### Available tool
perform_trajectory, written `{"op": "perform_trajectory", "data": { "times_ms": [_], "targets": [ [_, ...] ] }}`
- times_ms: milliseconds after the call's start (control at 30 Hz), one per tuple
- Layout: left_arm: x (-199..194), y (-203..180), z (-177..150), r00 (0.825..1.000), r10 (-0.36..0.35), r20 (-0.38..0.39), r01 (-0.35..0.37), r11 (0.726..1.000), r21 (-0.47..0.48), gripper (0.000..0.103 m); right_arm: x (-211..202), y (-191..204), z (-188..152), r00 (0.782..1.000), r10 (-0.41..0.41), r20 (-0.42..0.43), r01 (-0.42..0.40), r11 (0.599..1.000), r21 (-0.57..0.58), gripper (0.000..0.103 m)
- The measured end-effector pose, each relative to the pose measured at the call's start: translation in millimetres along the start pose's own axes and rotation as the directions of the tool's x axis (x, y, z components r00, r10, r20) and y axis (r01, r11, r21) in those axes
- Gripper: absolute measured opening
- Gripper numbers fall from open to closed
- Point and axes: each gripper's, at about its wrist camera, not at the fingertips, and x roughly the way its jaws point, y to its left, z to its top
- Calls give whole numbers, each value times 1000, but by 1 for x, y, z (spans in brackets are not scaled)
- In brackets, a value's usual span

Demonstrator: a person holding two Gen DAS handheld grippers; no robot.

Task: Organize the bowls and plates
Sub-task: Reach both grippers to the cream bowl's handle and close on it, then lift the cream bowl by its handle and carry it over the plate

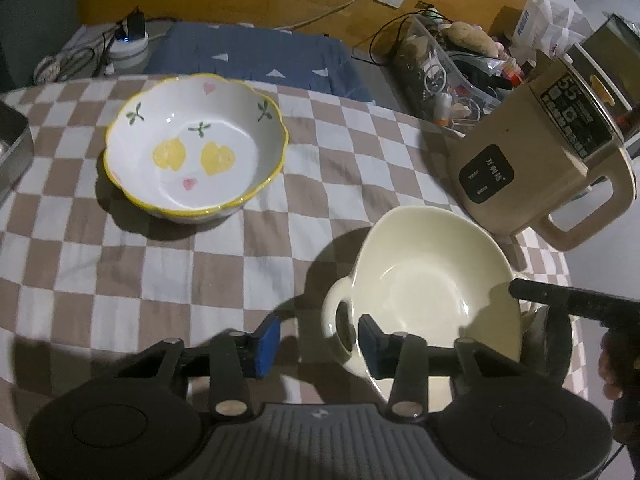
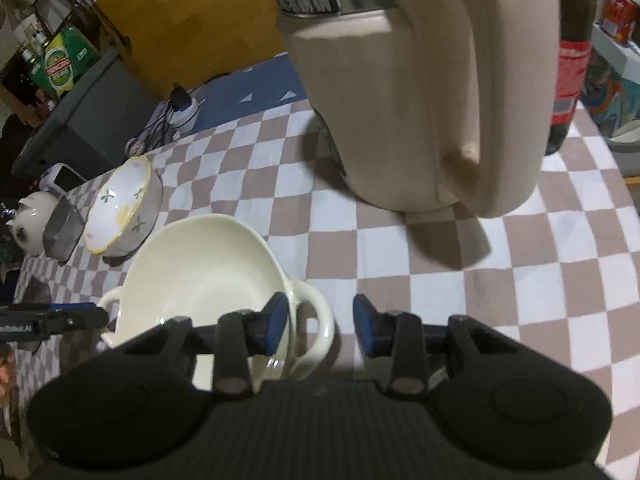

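A: Since the cream bowl (image 1: pixel 424 280) on the checked cloth (image 1: pixel 120 280) is stiff, slick glaze, we take its loop handles (image 2: pixel 316 324).
B: Agreed; our left gripper (image 1: pixel 316 344) and right gripper (image 2: pixel 320 328) straddle them, pads not yet pressing.

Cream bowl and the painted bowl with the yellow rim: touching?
Apart. In the left wrist view, a wide stretch of checkered cloth lies bare between the cream bowl and the painted bowl.

glossy ceramic cream bowl (image 1: pixel 424 280), matt checked cloth (image 1: pixel 140 272).
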Motion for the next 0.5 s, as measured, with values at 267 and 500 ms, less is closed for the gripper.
{"op": "perform_trajectory", "data": {
  "times_ms": [267, 500],
  "targets": [
    [12, 7, 3, 997, -76, -18, 75, 996, -57, 27, 18, 2, 1, 997, 38, -66, -40, 999, -25, 31],
    [28, 8, 6, 992, -121, -47, 116, 989, -92, 20, 22, -2, -1, 996, 65, -64, -65, 998, 12, 30]
  ]
}}
